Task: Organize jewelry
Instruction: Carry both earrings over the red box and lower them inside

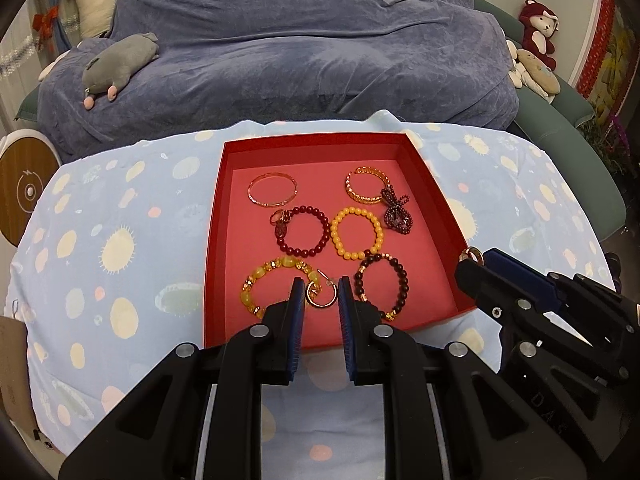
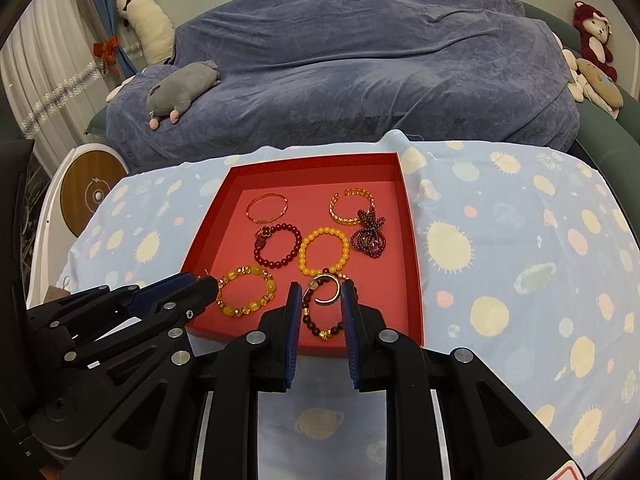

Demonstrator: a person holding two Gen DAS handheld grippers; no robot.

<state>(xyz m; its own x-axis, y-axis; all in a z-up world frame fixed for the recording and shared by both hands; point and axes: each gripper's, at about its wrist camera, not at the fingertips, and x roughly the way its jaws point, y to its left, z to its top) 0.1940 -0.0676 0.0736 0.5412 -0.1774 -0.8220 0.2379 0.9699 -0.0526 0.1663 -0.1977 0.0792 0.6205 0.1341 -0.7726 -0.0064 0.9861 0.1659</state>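
Left wrist view shows your left tongs (image 1: 321,288) set narrow, pinching a small gold hoop (image 1: 320,305) up in the air, over the near end of the red box (image 1: 312,142). Your right tongs (image 2: 321,292) are narrow too and pinch a second hoop (image 2: 328,302) just above the dark bead bracelet (image 2: 316,322). The box sits on the spotty cloth (image 1: 100,240) on the bench. These hoops look tiny, light, hard and slippery, and I think the thin pin could bend. Hold each one across its round rim, not the pin, and squeeze gently.
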